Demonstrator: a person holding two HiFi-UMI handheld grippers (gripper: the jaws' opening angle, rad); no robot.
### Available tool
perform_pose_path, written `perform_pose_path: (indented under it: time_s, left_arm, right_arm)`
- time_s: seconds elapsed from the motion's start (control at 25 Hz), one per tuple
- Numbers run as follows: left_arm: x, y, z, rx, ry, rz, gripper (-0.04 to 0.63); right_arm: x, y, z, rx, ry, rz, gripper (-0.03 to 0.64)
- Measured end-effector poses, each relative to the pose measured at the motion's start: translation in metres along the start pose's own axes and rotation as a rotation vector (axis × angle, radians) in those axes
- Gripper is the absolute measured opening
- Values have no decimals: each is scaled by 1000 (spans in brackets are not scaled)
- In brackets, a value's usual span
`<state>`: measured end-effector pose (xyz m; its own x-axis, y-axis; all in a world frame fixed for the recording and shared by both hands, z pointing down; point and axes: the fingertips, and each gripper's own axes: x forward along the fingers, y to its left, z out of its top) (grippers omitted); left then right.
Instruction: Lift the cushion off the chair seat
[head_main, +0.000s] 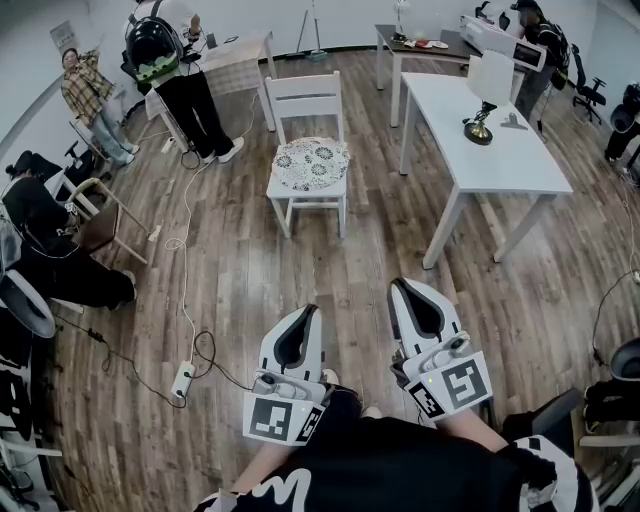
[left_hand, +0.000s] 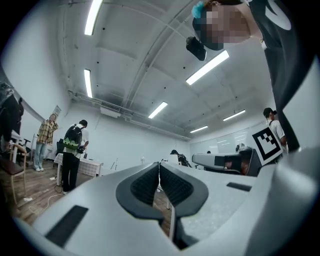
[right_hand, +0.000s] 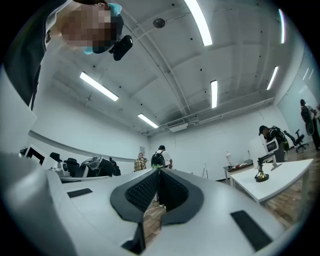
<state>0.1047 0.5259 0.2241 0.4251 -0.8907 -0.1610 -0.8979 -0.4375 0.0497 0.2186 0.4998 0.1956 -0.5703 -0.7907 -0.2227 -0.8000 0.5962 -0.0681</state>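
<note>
**Both grippers shut and empty, well short of the cushion on the chair**

The cushion (head_main: 311, 163) lies flat on the seat of a white chair (head_main: 305, 100), which stands on the wood floor (head_main: 360, 260) just left of a long white table (head_main: 505, 160). The cushion is roughly round and thin. It is pale, with a dark lace-like pattern of flower shapes over its whole top. It covers most of the seat, from under the slatted back almost to the front edge, where a narrow strip of bare seat shows. Its right side reaches the seat's right edge. Nothing rests on it and nothing touches it.

The left gripper (head_main: 305, 312) and the right gripper (head_main: 400, 287) are side by side at the bottom of the head view, over bare floor. Both point toward the chair and are well apart from it. In each gripper view the two ribbed pads meet at the tip, so the jaws are closed, and no object sits between them.

A small dark-and-gold ornament (head_main: 479, 128) stands on the table near its left edge. A power strip (head_main: 182, 380) with its cable lies on the floor to the left of the grippers. Several people stand or sit along the far and left sides of the room.
</note>
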Motion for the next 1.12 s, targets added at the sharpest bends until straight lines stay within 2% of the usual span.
perform_pose_path:
  time_s: [0.44, 0.8, 1.12]
  left_arm:
    - [20, 27, -5, -11, 16, -24, 8]
    - [49, 72, 1, -1, 12, -50, 7]
    - [65, 122, 1, 4, 2, -58, 7]
  right_arm:
    - [31, -4, -11, -3, 9, -22, 26]
    - [80, -11, -18, 45, -10, -62, 26]
    - [127, -2, -28, 40, -25, -69, 26]
